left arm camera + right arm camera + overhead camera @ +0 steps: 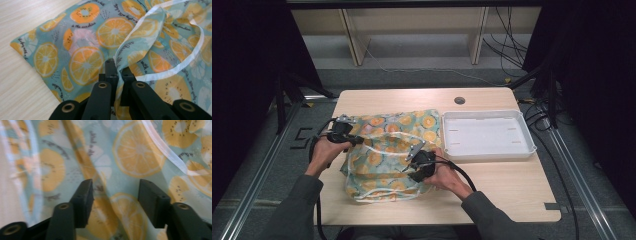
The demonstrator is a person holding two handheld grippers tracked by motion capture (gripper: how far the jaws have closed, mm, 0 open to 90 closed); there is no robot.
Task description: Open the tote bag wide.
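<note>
Pinching a fold of the fruit-print cloth (82,50) between closed jaws, the left gripper (117,72) holds it at the cloth's left side, where a white-edged hem loops up just beyond. The right gripper (115,192) hovers with jaws apart over the near right part of the same cloth, nothing pressed between them (its view is blurred). One cloth lies crumpled on the wooden table (507,185), left of centre. One white tray (488,135) sits just right of it, empty-handed neighbours apart; two grippers, two hands.
</note>
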